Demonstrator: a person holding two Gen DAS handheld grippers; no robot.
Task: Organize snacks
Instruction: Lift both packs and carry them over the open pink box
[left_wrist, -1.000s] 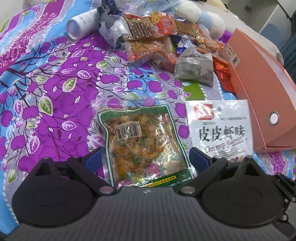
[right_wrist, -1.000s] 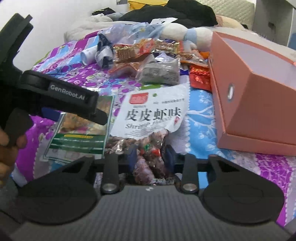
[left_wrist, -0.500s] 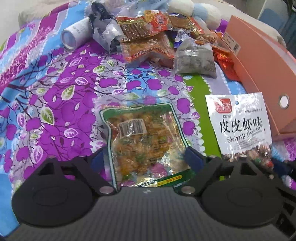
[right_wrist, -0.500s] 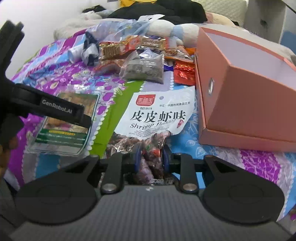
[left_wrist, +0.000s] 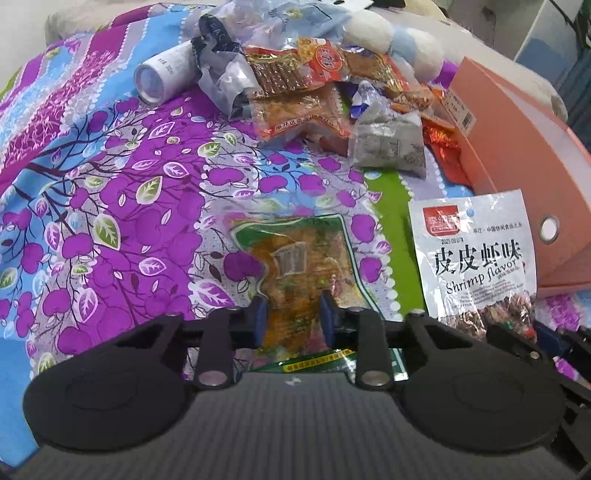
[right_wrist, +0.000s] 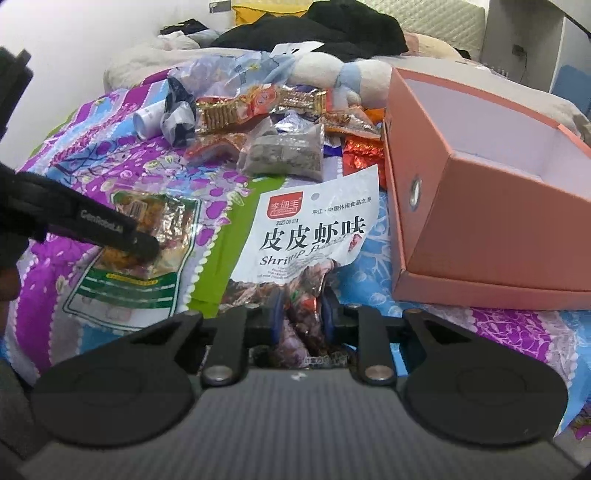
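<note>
My left gripper (left_wrist: 293, 317) is shut on the near end of a green-edged snack pouch (left_wrist: 295, 254) that lies on the purple floral bedsheet; the pouch also shows in the right wrist view (right_wrist: 147, 236), with the left gripper's finger (right_wrist: 110, 229) over it. My right gripper (right_wrist: 301, 314) is shut on the bottom of a white shrimp-flavor bag (right_wrist: 314, 229), which is lifted and leans toward the open orange box (right_wrist: 480, 206). The bag (left_wrist: 476, 254) and box (left_wrist: 517, 147) show at the right of the left wrist view.
A heap of snack packets (left_wrist: 321, 92) lies at the back, with a grey seed bag (left_wrist: 388, 144), a white tube (left_wrist: 162, 74) and crumpled plastic (left_wrist: 221, 77). A plush toy (right_wrist: 332, 74) and dark clothes (right_wrist: 314, 29) lie behind it.
My left gripper has closed from wide open onto the green-edged pouch. My right gripper has carried the shrimp bag to the right, closer to the orange box.
</note>
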